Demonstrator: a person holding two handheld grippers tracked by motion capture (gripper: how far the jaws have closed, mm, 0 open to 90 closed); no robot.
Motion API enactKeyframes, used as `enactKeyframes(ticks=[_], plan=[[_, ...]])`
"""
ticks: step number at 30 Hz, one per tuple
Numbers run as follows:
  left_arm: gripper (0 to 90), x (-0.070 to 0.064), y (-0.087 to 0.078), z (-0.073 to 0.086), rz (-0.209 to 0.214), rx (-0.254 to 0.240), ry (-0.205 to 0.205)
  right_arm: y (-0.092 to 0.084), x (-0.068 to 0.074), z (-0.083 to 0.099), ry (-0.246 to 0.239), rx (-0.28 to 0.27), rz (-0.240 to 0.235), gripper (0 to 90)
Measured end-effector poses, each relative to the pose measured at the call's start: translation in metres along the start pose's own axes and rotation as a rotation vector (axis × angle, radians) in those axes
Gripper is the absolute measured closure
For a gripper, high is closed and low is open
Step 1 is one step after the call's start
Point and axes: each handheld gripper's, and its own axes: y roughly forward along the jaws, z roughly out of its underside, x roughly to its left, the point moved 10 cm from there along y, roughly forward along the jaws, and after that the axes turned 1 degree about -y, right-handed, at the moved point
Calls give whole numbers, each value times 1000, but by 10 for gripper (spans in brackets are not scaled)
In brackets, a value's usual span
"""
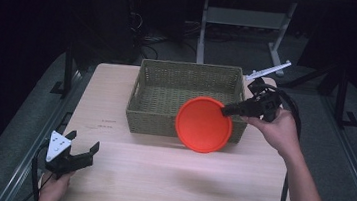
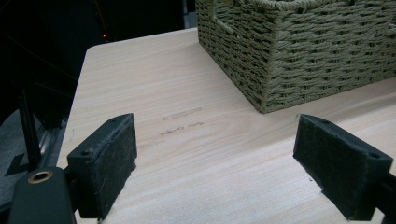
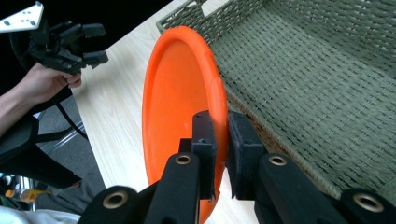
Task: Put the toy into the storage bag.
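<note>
Over the basket's (image 1: 168,87) front wall, near the counter's (image 1: 158,174) far edge, the right tongs (image 3: 219,140) pinch the orange plate's (image 1: 203,124) rim, holding it upright, probably to drop it in. Left tongs (image 1: 81,145) wait wide open and empty at the near left corner.

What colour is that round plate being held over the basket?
The plate is bright orange, plain with no pattern. The high view shows it best.
</note>
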Motion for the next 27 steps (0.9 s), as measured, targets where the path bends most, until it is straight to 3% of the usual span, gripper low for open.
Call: enactKeyframes(ticks=[20,27], plan=[[127,1,1,0,27,-9,-30,-1,-7,-40,13,4,31,822],[126,-2,2,0,29,-2,-3,-2,-13,-54,28,-14,29,822]])
